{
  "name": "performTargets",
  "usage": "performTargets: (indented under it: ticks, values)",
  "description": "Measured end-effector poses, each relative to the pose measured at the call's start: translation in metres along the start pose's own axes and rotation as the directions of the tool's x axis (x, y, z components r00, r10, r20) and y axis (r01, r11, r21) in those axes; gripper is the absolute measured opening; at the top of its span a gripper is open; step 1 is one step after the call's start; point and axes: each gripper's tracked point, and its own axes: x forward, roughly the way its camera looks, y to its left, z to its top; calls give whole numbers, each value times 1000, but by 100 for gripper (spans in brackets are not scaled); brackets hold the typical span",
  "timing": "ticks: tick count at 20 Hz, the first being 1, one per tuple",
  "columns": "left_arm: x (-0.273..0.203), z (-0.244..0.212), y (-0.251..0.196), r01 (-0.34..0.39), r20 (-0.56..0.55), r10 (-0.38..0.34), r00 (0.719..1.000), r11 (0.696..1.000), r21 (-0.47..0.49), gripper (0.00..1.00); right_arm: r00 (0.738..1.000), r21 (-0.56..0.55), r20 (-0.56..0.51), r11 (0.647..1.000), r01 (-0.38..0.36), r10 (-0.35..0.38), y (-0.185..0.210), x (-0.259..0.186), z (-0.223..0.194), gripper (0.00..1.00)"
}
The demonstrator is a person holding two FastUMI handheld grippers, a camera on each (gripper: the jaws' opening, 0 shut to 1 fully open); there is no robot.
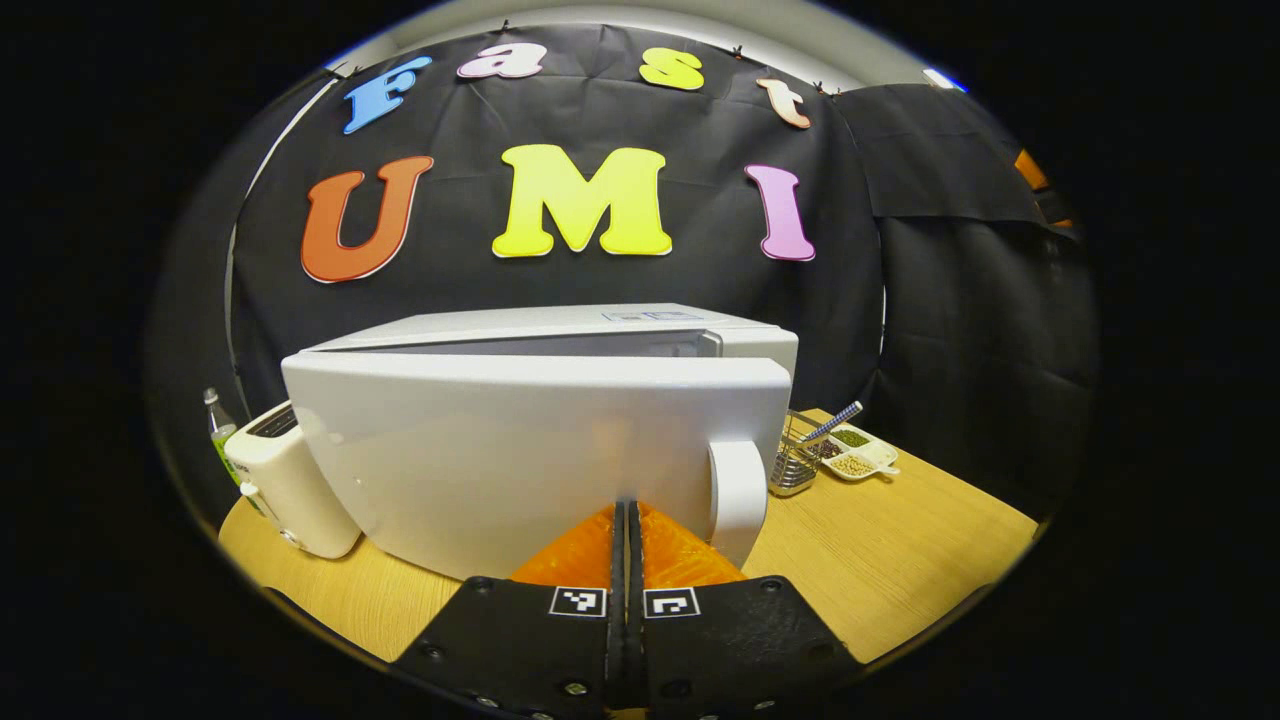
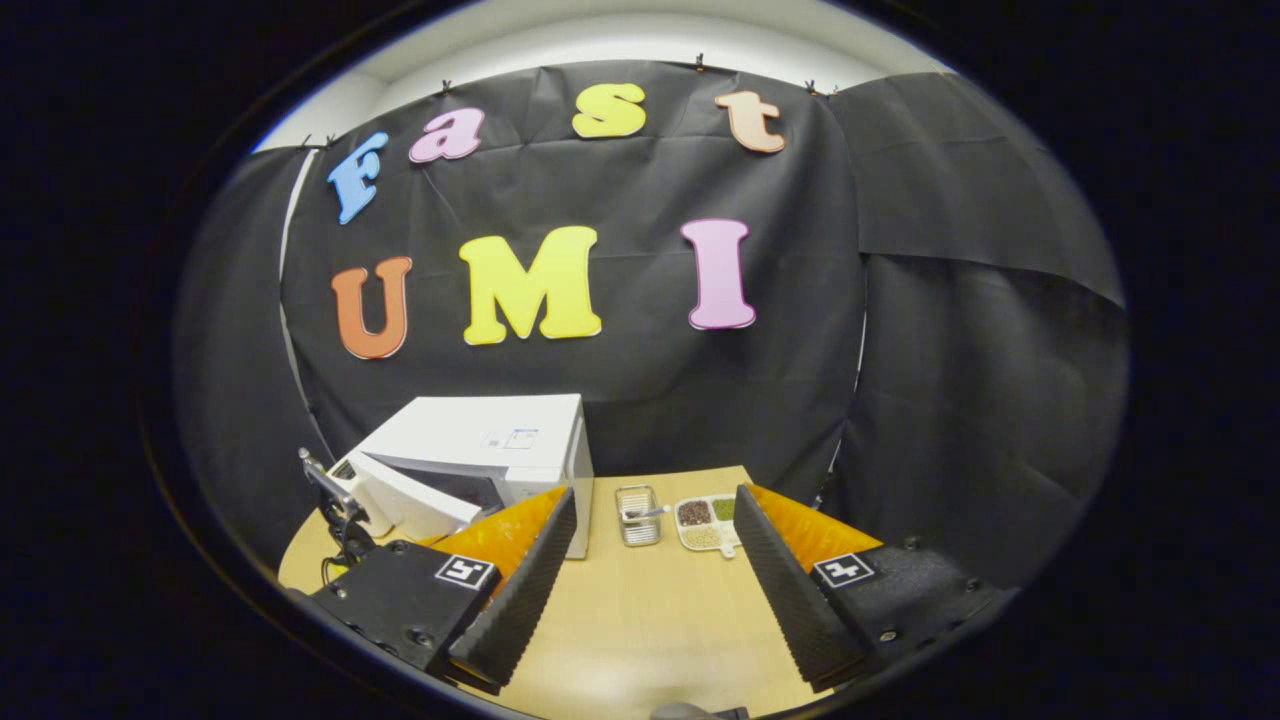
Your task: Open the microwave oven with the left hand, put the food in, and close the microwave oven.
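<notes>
left gripper [image 1: 628, 520] fingers pressed together, empty, up against microwave door [image 1: 540, 460], door ajar; right gripper [image 2: 645, 560] spread wide, empty; microwave [image 2: 480, 460] at table's back left; closing step likely; next, push door flush

Off to the left of my left gripper, a cream plastic toaster [image 1: 285, 478] stands on the light wooden bench [image 1: 900, 540], with a clear bottle [image 1: 218, 425] just behind it. Ahead and to the right sits a small wire basket [image 1: 795, 465] holding a utensil, and beside it a white divided dish of grains [image 1: 858, 452].
</notes>
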Motion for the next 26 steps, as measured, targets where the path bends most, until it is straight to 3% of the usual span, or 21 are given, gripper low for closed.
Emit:
performTargets:
  ticks: [1, 2, 3, 4, 6, 7, 8, 9, 10, 13, 14, 15, 19, 20, 24, 25, 26]
  values:
    - [6, 2, -1, -3, 3, 3, 1000, 1000, 6, 0, 1000, 2, -4, 1000, 2, -2, -2, 3, -3, 100]
    - [14, 3, -3, -3, 1, 3, 1000, 1000, 9, 0, 1000, 5, -9, 1000, 2, -2, -4, 5, -4, 92]
    - [21, 4, -4, -3, -1, 3, 1000, 1000, 9, 0, 1000, 7, -14, 1000, 2, -2, -5, 6, -6, 92]
    - [27, 6, -3, -4, 0, 4, 1000, 1000, 6, 0, 1000, 8, -19, 1000, 4, -4, -7, 8, -6, 100]
    - [40, 9, -2, -7, -4, 7, 1000, 1000, -9, 0, 1000, 8, -24, 1000, 4, -4, -9, 12, -8, 100]
    - [45, 10, -2, -10, -9, 10, 1000, 1000, -6, 0, 1000, 6, -22, 1000, 1, -1, -9, 14, -7, 92]
    - [49, 11, -2, -11, -6, 11, 1000, 1000, -5, 0, 1000, 2, -24, 1000, 4, -4, -10, 17, -7, 92]
    - [53, 12, -3, -7, -6, 7, 1000, 1000, -7, 0, 1000, 1, -25, 1000, 2, -2, -9, 19, -8, 100]
    - [56, 11, -2, -16, -16, 16, 1000, 1000, -5, 0, 1000, -1, -26, 1000, -4, 4, -7, 21, -7, 92]
    - [57, 9, -5, -14, -11, 14, 1000, 1000, -2, 0, 1000, -4, -28, 1000, -8, 8, -8, 23, -9, 92]
    - [58, 11, -5, -14, -7, 14, 1000, 1000, -7, 0, 999, -3, -32, 1000, -8, 8, -8, 25, -9, 100]
    - [58, 10, -6, -14, -10, 14, 1000, 1000, -11, 0, 999, -1, -34, 1000, -8, 8, -9, 25, -10, 92]
    - [70, 11, -7, -7, -12, 7, 1000, 1000, 10, 0, 999, 4, -46, 1000, -18, 18, -4, 29, -14, 92]
    - [70, 7, -7, -9, -44, 9, 999, 1000, 7, 0, 999, 1, -49, 1000, -19, 19, -5, 32, -12, 100]
    - [63, 4, 0, -34, -56, 32, 998, 999, -21, 0, 998, -8, -56, 999, -38, 38, 5, 32, -17, 100]
    - [57, 5, 3, -42, -54, 40, 998, 998, -43, 0, 998, -7, -58, 999, -39, 39, 6, 32, -18, 92]
    - [50, 5, 8, -58, -53, 55, 997, 997, -56, 0, 998, -2, -56, 999, -39, 39, 6, 31, -18, 92]
